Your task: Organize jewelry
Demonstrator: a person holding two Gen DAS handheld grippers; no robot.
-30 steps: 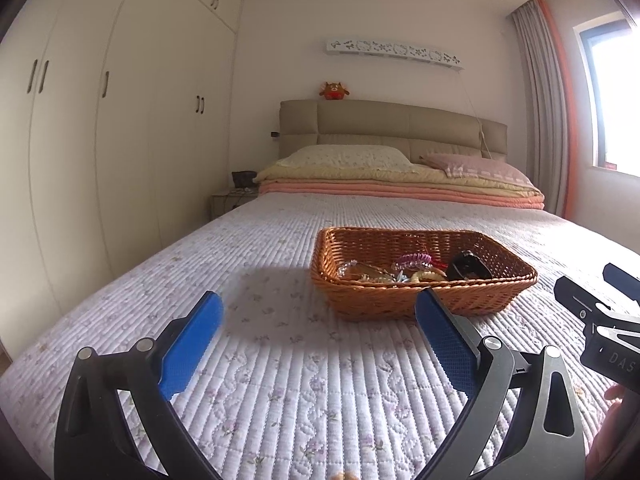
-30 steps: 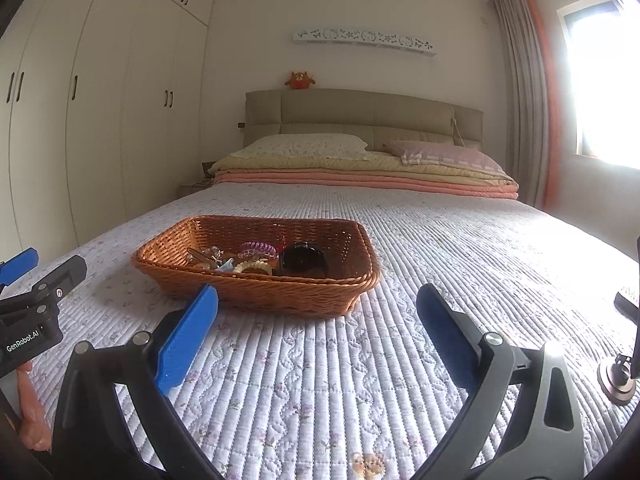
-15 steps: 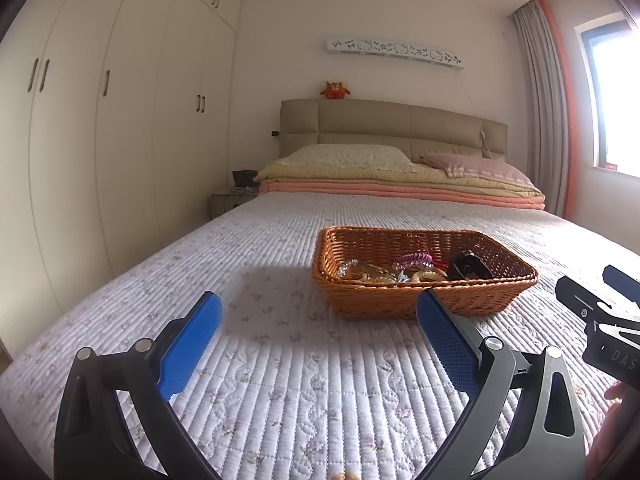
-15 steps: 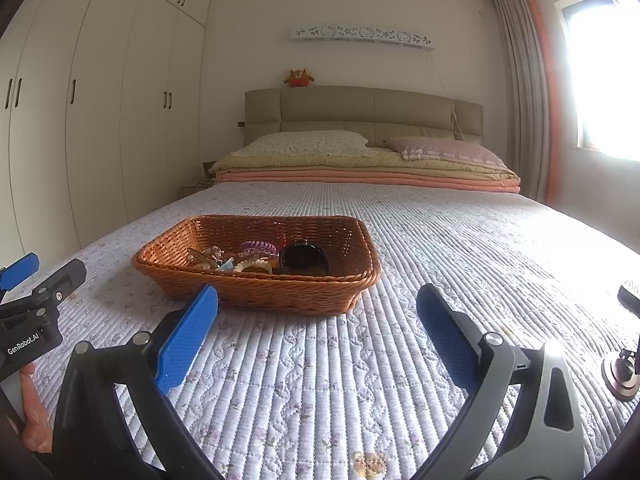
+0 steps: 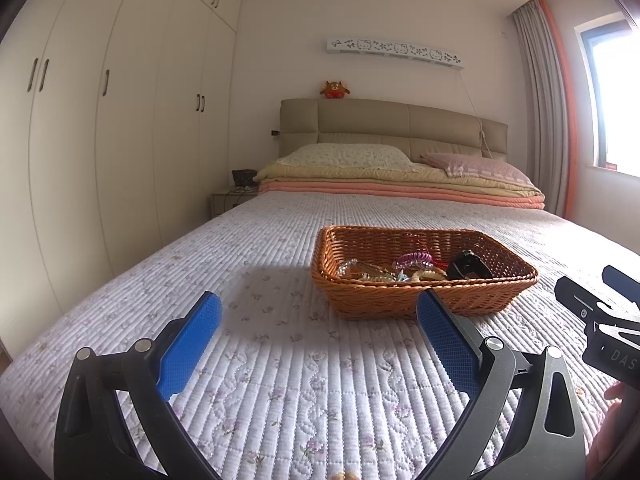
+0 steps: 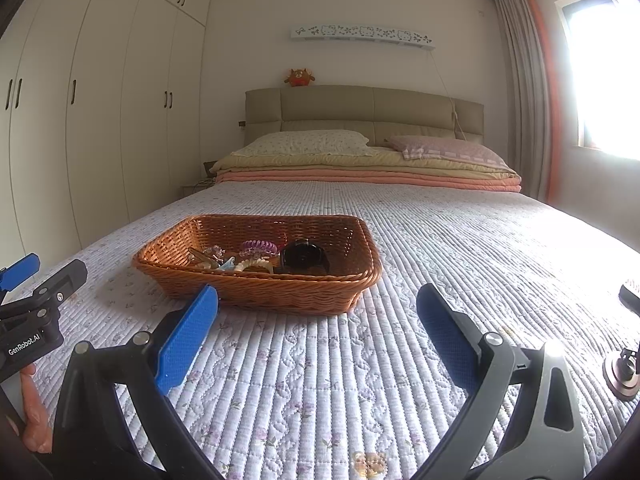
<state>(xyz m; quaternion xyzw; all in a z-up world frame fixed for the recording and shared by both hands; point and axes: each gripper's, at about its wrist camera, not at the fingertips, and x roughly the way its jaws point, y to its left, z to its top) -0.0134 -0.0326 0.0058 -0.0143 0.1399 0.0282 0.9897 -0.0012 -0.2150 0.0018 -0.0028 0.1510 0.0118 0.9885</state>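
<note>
A brown wicker basket [image 5: 360, 304] [image 6: 304, 292] sits on the quilted bedspread. Inside lie a purple coil hair tie [image 5: 414, 258] [image 6: 259, 246], a black watch [image 5: 468, 266] [image 6: 304, 258], clear beads [image 5: 347, 267] [image 6: 212, 251] and other small jewelry. My left gripper [image 5: 318, 320] hovers open over the quilt, in front of and slightly left of the basket. My right gripper [image 6: 318, 314] is open too, in front of the basket's near right corner. Nothing is between either pair of blue pads.
Folded blankets and two pillows [image 6: 312, 144] lie at the headboard. White wardrobes [image 5: 80, 120] line the left wall. A window with curtains [image 6: 532, 80] is on the right. A round metal object [image 6: 622, 372] sits at the right edge of the bed.
Both views have shifted only slightly; the right gripper tilted a little. Both grippers stay open and the basket has not moved.
</note>
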